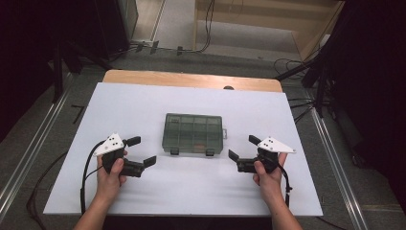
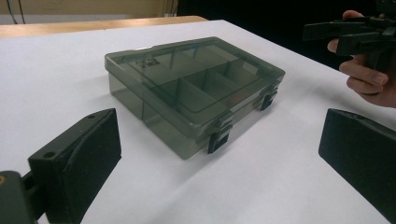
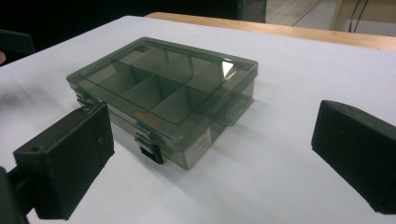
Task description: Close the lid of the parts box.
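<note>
Closed compartment box [image 1: 194, 133] set mid-tabletop [image 1: 143, 105]. Left hand-held gripper [image 1: 142, 151] and right hand-held gripper [image 1: 243, 148] held released, flanking box, nothing grasped.

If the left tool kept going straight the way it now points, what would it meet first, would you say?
Most likely the smoky compartment box: in the left gripper view it lies right between the open jaws of the left tool, front latches nearest. Depth is hard to judge, but only bare white table lies between.

White board [image 1: 143, 191] laid over wooden tabletop [image 1: 191, 79]. Black cables [image 1: 208, 24] on floor beyond. Metal rail [image 1: 335, 163] alongside, right.
</note>
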